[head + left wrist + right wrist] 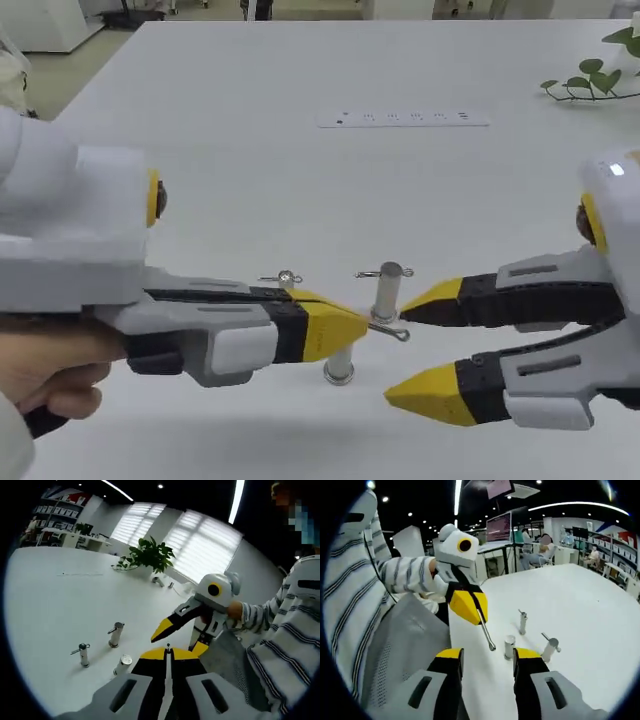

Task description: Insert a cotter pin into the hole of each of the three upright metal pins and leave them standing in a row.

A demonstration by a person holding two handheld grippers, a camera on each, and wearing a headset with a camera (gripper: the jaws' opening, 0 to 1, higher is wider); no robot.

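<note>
Three short metal pins stand on the white table. The far left pin [287, 278] and the taller middle pin [388, 292] each carry a cotter pin through the top. The nearest pin [338, 371] [509, 646] has none and is partly hidden behind my left gripper [355, 325]. That gripper is shut on a loose cotter pin [392, 331] [485, 630], whose looped end juts out toward the right gripper. My right gripper [398, 353] [489, 655] is open just right of the pins, with nothing between its jaws.
A white power strip [405, 118] lies further back on the table. A leafy plant [590, 80] [150, 555] reaches in at the far right edge. A person's striped sleeve [405, 575] holds the left gripper. Bare tabletop lies all around the pins.
</note>
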